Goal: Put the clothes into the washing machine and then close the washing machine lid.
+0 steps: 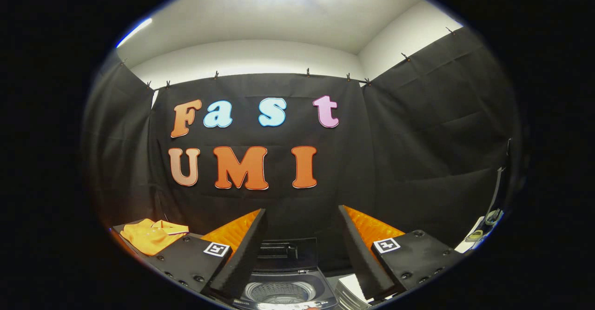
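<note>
My gripper [302, 217] is open, its two fingers spread wide with nothing between them. Below and between the fingers stands the washing machine [284, 286], seen from above. Its lid [286, 254] is raised upright at the back, and the round drum [280, 292] lies exposed. An orange polo shirt [151, 234] lies folded on a dark surface to the left, beyond my left finger [241, 249]. The gripper is held high, well above the machine and apart from the shirt.
Black cloth walls close the booth behind and on both sides. A white ribbed object [346, 287] sits just right of the machine, under my right finger. At the far right hang a strap and some small items [483, 228] against the cloth.
</note>
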### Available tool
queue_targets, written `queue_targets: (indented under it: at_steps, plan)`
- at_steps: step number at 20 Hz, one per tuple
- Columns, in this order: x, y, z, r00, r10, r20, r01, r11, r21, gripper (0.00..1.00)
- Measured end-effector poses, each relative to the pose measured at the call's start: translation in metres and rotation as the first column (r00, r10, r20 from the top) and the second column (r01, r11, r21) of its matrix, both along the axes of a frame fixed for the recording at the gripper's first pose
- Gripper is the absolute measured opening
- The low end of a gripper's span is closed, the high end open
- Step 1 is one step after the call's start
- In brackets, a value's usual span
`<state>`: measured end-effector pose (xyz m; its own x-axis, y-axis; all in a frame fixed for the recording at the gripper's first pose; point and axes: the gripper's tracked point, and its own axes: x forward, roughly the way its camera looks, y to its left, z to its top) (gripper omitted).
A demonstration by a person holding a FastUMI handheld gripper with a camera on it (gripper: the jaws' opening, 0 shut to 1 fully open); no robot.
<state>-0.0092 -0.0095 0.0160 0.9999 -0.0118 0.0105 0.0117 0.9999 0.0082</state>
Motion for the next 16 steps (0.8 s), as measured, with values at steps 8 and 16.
queue_targets:
  at_steps: [8, 16]
  plan:
    - [-0.0023, -0.0016, 0.0065, 1.000, 0.002, 0.015, -0.002, 1.000, 0.000, 0.97]
    - [-0.0023, -0.0059, 0.0104, 1.000, -0.006, 0.023, 0.007, 1.000, -0.012, 0.97]
